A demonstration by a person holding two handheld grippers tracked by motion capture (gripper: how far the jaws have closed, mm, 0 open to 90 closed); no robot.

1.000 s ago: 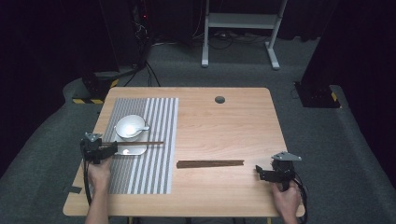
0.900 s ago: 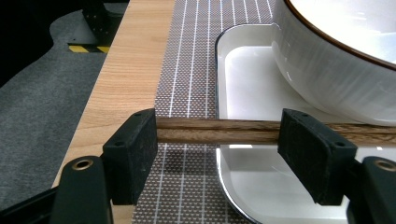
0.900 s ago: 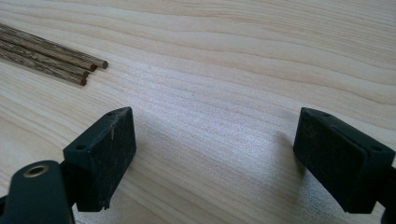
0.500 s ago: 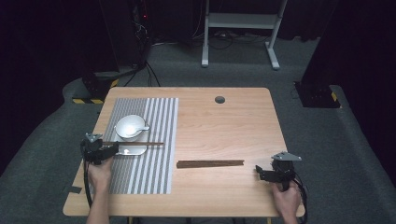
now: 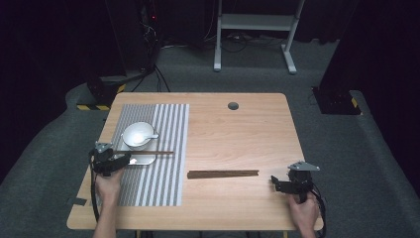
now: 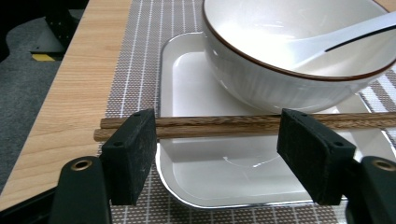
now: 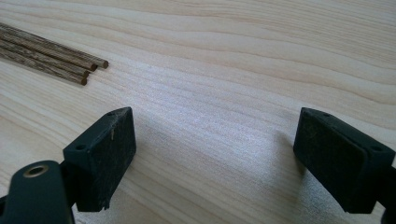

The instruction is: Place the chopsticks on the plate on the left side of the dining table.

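Chopsticks (image 6: 219, 126): one pair lies across the front of the white tray (image 6: 187, 70), just before the bowl (image 6: 261, 70), on the striped mat (image 5: 168, 148); I judge this setting close to done. My left gripper (image 6: 217, 149) has its jaws wide apart on either side of the pair, pads not pressing the wood as far as I can see, so I read the pair as resting on the tray rim, released rather than held. Spoon (image 6: 345, 37) sits inside the bowl. Remaining: a bundle of chopsticks (image 5: 223, 174) lies on bare table (image 5: 247, 129) right of the mat, near the front edge. My right gripper (image 7: 212, 154) is open with nothing between the jaws, low over the wood, the bundle's ends (image 7: 84, 70) near it but apart. Judgement: one pair placed, the rest not yet picked up; whether more place settings are intended I cannot tell
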